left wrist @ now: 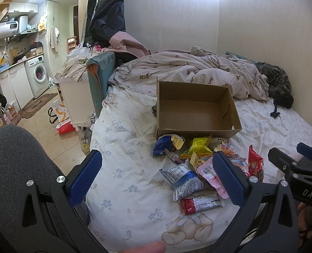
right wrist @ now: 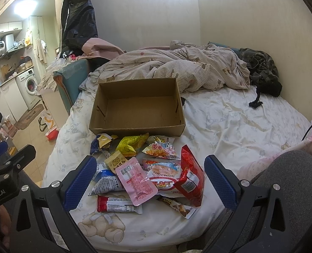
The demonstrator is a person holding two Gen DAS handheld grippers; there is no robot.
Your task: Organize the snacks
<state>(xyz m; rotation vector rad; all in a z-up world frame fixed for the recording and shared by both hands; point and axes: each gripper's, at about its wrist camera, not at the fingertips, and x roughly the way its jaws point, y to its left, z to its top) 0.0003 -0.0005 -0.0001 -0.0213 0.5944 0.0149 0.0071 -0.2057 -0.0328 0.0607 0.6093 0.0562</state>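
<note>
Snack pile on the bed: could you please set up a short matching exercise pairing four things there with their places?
Things:
1. cardboard box
2. yellow packet
3. pink packet
4. red-and-white bar

Places:
A. nearest the camera, at the pile's front left
B. behind the pile, open and empty
C. on top, mid-pile
D. just in front of the box

Pairs: 1-B, 2-D, 3-C, 4-A
</note>
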